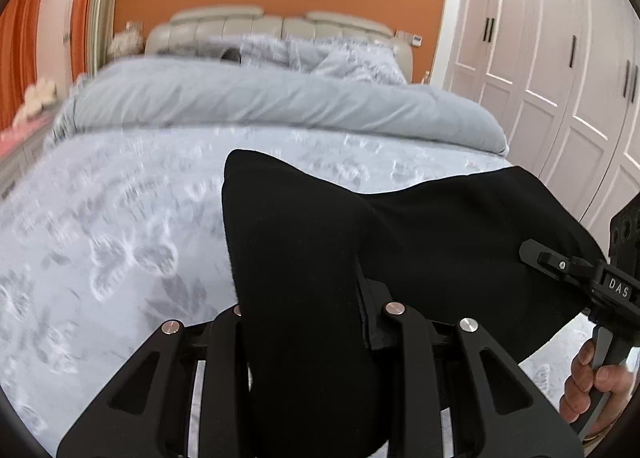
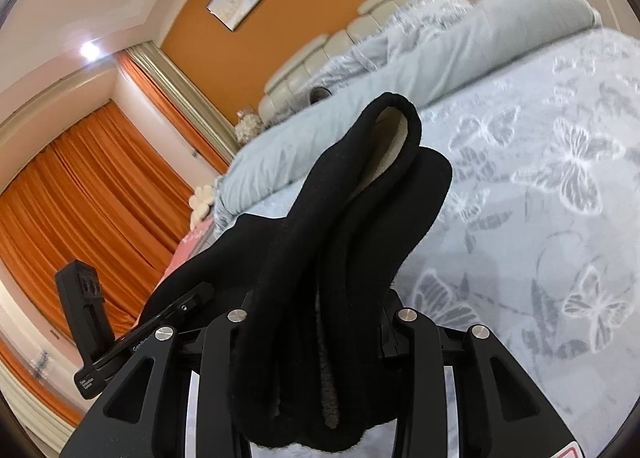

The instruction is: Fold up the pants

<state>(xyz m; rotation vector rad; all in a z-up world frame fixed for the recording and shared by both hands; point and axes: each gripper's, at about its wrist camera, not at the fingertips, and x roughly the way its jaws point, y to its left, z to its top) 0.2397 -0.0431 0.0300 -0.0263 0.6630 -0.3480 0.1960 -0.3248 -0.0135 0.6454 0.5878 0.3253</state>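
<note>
The black pants [image 1: 420,242] hang stretched between my two grippers above the bed. My left gripper [image 1: 308,322] is shut on one bunched end of the pants, which covers its fingertips. My right gripper [image 2: 316,322] is shut on the other end, a thick bundle of folded layers [image 2: 360,210] with a pale lining showing at the top. In the left wrist view the right gripper [image 1: 576,270] shows at the right edge, held by a hand. In the right wrist view the left gripper [image 2: 132,330] shows at the left.
Below lies a bed with a light blue butterfly-print sheet [image 1: 120,238] and a rolled grey duvet [image 1: 260,98] near the headboard. White wardrobe doors [image 1: 560,58] stand to the right of the bed. Orange curtains [image 2: 80,186] hang on the left.
</note>
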